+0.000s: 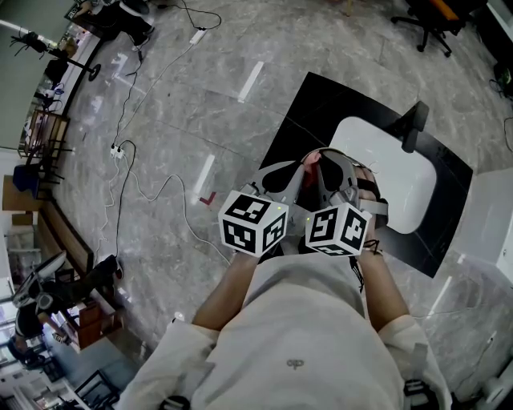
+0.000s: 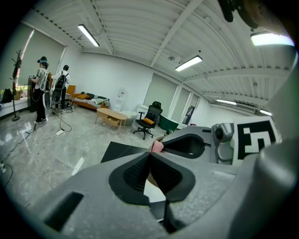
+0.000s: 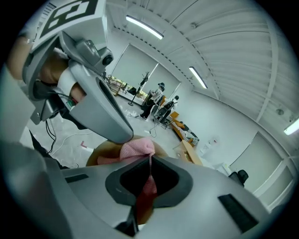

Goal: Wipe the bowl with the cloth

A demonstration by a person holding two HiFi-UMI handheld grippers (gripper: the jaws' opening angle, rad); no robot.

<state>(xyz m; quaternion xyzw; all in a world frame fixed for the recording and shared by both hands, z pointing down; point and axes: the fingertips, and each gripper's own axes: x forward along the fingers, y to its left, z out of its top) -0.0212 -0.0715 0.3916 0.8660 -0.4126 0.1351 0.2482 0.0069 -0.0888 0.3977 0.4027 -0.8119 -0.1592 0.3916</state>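
Observation:
I hold both grippers close together above the white tabletop (image 1: 401,184). A tan wooden bowl (image 3: 100,156) hangs between them, largely hidden in the head view. My left gripper (image 2: 150,156) is shut, its tips pinching the bowl's rim (image 2: 150,179). In the right gripper view that left gripper (image 3: 124,137) meets the rim right beside the pink cloth (image 3: 136,150). The cloth lies bunched inside the bowl, and my right gripper (image 3: 150,161) is shut on it. From the head view, only a bit of the cloth (image 1: 309,160) shows between the jaws.
The white tabletop rests over a black mat (image 1: 321,104), with a dark upright object (image 1: 414,124) at its far edge. Cables (image 1: 120,152) trail across the grey floor at left. An office chair (image 1: 433,24) stands far off. Two people (image 2: 44,88) stand at the room's far end.

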